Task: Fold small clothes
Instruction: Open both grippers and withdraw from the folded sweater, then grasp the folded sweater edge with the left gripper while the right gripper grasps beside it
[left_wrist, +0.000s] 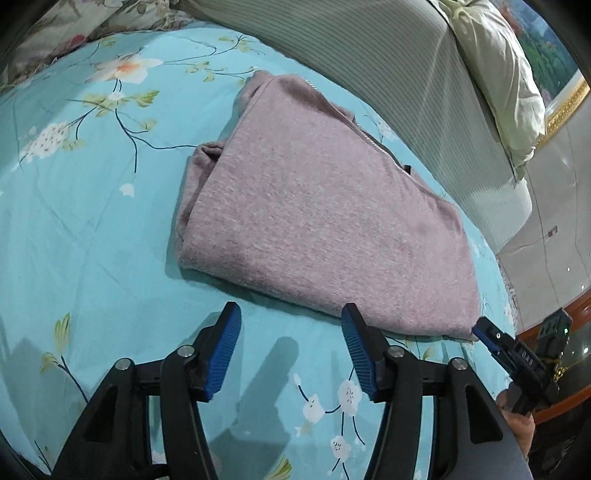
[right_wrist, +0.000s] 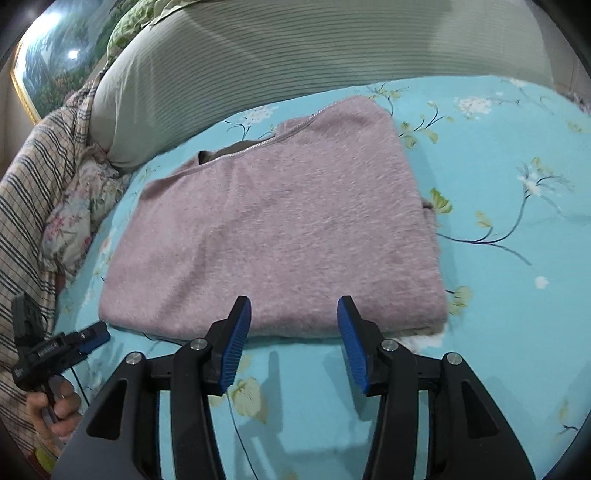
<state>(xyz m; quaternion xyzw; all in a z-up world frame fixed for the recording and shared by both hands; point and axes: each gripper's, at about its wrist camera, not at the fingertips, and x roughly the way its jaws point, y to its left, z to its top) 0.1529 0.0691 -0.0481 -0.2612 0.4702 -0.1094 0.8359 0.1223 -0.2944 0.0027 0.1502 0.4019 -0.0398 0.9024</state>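
Both my left gripper (left_wrist: 291, 314) and right gripper (right_wrist: 294, 308) sit spread apart, empty, with the folded pink sweater (right_wrist: 273, 229) just ahead, the right one squarer on its near edge.

Folded pink sweater (right_wrist: 273, 229) flat on floral bedsheet (right_wrist: 498, 295), just beyond the right claw's (right_wrist: 293, 314) spread blue fingers (right_wrist: 236, 343).

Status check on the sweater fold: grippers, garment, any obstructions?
Left gripper open, empty. Right gripper open, empty, at near edge. Pink sweater folded flat on bedsheet. Nothing in the way.
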